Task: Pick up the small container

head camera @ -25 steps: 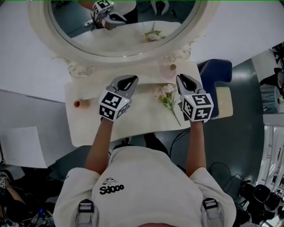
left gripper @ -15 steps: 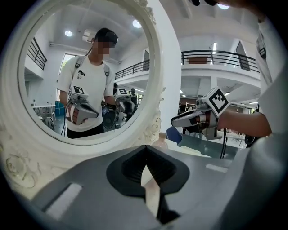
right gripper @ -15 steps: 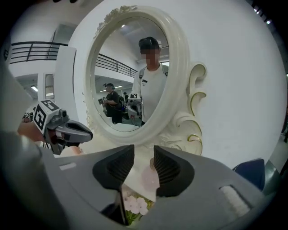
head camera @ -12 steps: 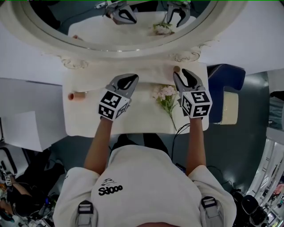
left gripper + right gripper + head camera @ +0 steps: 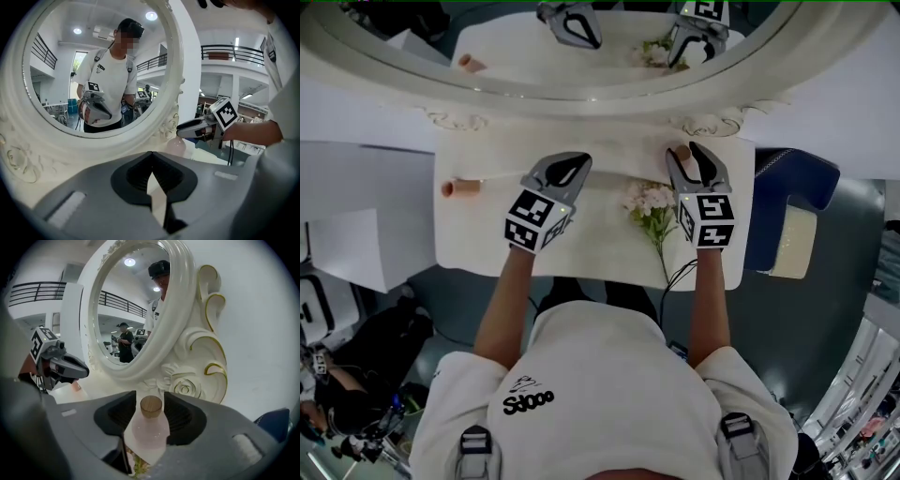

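Note:
The small container (image 5: 148,427) is a pale pink bottle with a round wooden cap, standing upright at the back right of the white vanity table (image 5: 487,248). In the head view the bottle (image 5: 682,153) sits just below the mirror frame. My right gripper (image 5: 150,394) has it between its jaws, which are opening, and there are gaps on either side of the cap. Over the middle of the table, my left gripper (image 5: 570,165) is shut with nothing in it. Its tips meet in the left gripper view (image 5: 151,153), where the bottle (image 5: 176,145) shows ahead to the right.
A big oval mirror (image 5: 609,89) in an ornate white frame stands right behind the bottle. A sprig of pale flowers (image 5: 651,204) lies between the grippers. Another small capped container (image 5: 459,188) lies on its side at the table's left. A blue chair (image 5: 792,202) is off the right edge.
My right gripper has moved forward to the bottle and its jaws have spread around it. The left gripper has stayed in place, still shut. The head view has tilted, showing less mirror.

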`<state>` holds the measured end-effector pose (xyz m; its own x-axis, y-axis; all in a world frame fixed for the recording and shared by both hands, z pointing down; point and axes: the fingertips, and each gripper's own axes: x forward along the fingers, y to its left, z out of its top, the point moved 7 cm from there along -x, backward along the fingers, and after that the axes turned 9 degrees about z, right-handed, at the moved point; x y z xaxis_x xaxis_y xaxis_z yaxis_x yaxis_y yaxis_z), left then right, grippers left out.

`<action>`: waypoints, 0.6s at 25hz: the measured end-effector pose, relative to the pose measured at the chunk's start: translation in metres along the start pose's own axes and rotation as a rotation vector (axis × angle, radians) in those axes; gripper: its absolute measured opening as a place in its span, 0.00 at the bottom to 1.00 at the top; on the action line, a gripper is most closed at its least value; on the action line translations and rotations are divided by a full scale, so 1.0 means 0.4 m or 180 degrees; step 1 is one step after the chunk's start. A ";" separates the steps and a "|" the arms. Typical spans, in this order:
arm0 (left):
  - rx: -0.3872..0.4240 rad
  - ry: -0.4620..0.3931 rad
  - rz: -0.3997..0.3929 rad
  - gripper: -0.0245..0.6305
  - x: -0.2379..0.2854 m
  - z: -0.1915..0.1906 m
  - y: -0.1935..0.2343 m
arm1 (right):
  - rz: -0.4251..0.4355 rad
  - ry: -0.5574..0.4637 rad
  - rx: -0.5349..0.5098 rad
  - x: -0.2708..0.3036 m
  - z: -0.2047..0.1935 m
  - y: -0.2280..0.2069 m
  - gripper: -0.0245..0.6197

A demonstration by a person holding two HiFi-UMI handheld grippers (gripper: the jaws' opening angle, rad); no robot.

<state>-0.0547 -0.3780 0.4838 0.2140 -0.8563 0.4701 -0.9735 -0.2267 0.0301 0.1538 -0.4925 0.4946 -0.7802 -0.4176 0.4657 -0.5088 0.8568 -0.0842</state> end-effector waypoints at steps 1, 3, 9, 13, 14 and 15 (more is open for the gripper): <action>-0.0004 0.0011 0.0011 0.07 0.003 -0.001 -0.001 | 0.0028 0.0018 0.0001 0.008 -0.008 -0.003 0.34; -0.0008 0.0035 0.0030 0.06 0.010 -0.004 -0.001 | 0.0060 0.0061 0.0002 0.022 -0.024 -0.007 0.34; -0.0033 0.0117 0.0055 0.06 0.027 -0.027 -0.001 | 0.0083 0.0076 0.0032 0.050 -0.053 -0.019 0.34; -0.0039 0.0165 0.0031 0.07 0.038 -0.040 -0.004 | 0.0011 -0.0014 -0.0003 0.056 -0.052 -0.017 0.32; -0.0043 0.0169 0.0019 0.06 0.040 -0.042 -0.005 | -0.0019 -0.0035 -0.0008 0.057 -0.052 -0.016 0.32; -0.0053 0.0166 0.0008 0.06 0.040 -0.043 -0.005 | -0.0046 -0.0047 -0.0006 0.057 -0.052 -0.014 0.31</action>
<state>-0.0506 -0.3832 0.5064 0.2075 -0.8313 0.5156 -0.9753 -0.2166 0.0434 0.1466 -0.5005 0.5240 -0.7781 -0.4342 0.4539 -0.5193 0.8512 -0.0759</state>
